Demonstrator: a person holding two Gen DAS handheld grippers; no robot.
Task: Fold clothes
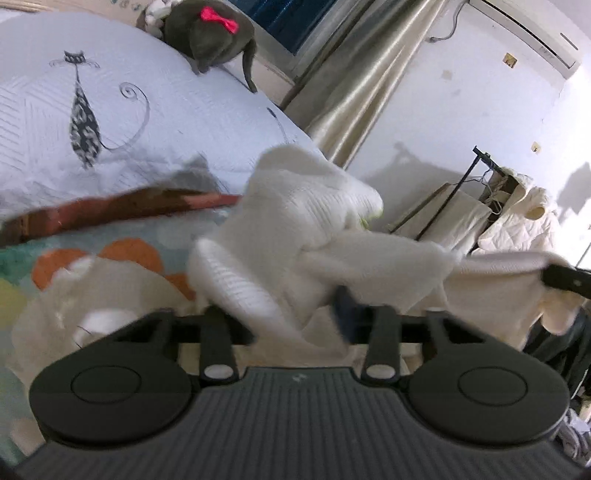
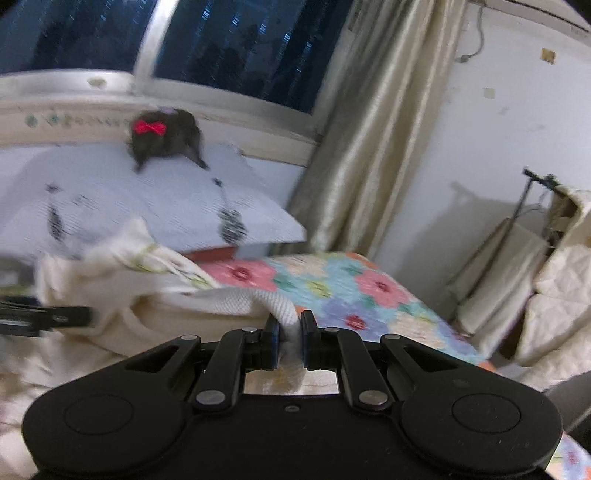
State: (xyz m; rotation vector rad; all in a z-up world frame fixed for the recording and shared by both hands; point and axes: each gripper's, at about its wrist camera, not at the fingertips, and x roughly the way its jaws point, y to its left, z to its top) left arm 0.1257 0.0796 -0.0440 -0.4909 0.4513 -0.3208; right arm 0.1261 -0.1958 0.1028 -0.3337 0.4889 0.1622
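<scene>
A cream knit garment (image 1: 306, 236) hangs bunched in the air above the bed. My left gripper (image 1: 295, 317) has the knit fabric between its fingers; the cloth covers the tips, so its jaw gap is hard to read. The garment stretches right to my right gripper's black finger (image 1: 565, 280). In the right wrist view my right gripper (image 2: 288, 339) is shut on a ribbed edge of the same garment (image 2: 207, 306). The left gripper shows there at the far left (image 2: 44, 317).
A bed with a floral quilt (image 2: 332, 291) lies below. A pale pillow with cat prints (image 1: 122, 110) and a grey plush toy with a red bow (image 1: 214, 33) sit at the head. A curtain (image 2: 373, 147) and a rack with a quilted jacket (image 1: 517, 221) stand right.
</scene>
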